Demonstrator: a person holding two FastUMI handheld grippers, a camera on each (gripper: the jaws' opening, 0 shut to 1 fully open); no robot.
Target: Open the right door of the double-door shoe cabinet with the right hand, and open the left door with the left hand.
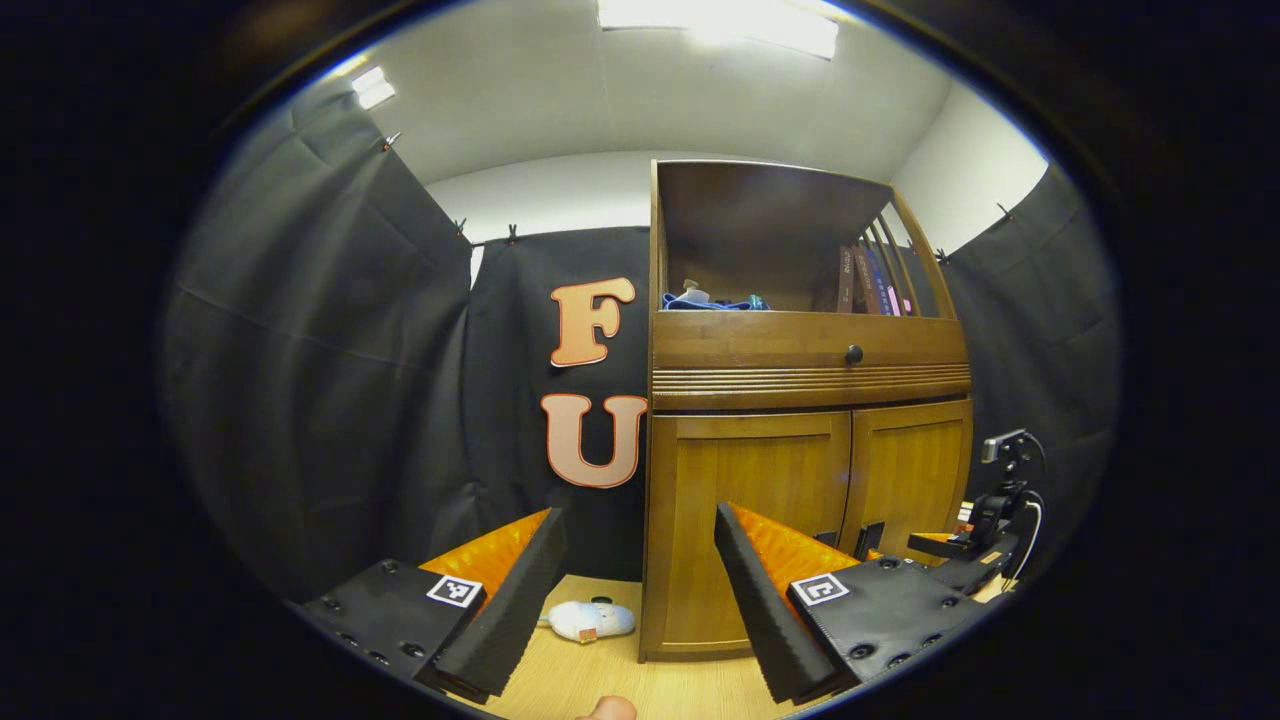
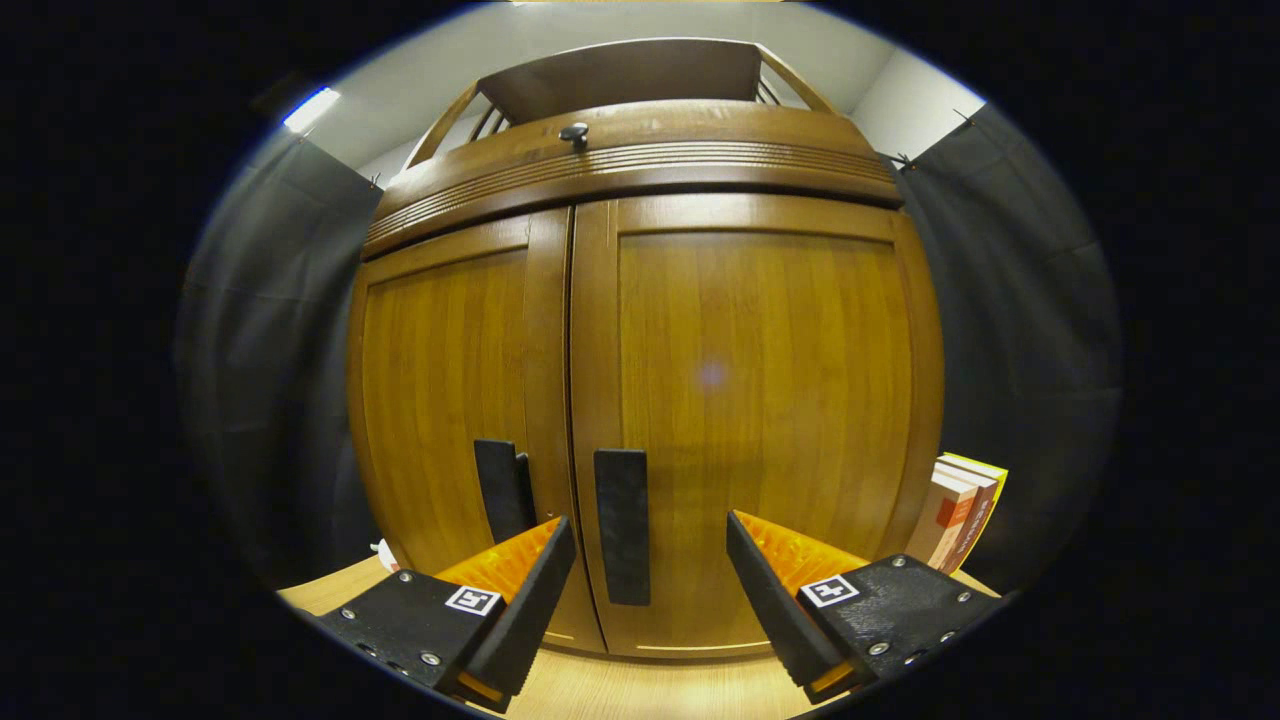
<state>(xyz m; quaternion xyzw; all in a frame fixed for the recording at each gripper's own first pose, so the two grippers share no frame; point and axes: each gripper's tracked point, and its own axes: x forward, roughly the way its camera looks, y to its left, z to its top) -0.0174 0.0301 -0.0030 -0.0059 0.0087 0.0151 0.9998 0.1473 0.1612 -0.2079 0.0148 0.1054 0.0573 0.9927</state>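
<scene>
Cabinet: the shoe cabinet (image 1: 810,400) is standing upright on the table (image 1: 600,685), made of glossy brown wood with a ribbed moulding band under its open top shelf.
Progress: both doors are sitting closed and flush, so neither half of the task is looking done; both openings are remaining, judging by these views.
Right door: the right door (image 2: 760,400) is filling the middle of the right gripper view, a flat smooth panel with visible vertical grain and a plain raised frame.
Left door: the left door (image 2: 450,400) is lying beside it, meeting it at a thin centre seam.
Right claw: the right claw (image 2: 650,560) is gaping wide and holding nothing, its fingers showing ridged faces and straddling the right handle without touching it.
Left claw: the left claw (image 1: 640,560) is also spread wide and empty, hanging well back from the cabinet, off its left corner.
Handles: the right handle (image 2: 622,525) and the left handle (image 2: 502,490) are showing as dark, matte, upright rectangular bars low on each door, just either side of the seam.
Books: a few books (image 2: 960,510) are leaning by the cabinet's right side.
Knob: a small round dark knob (image 1: 853,354) is sitting on the band above the doors.
</scene>
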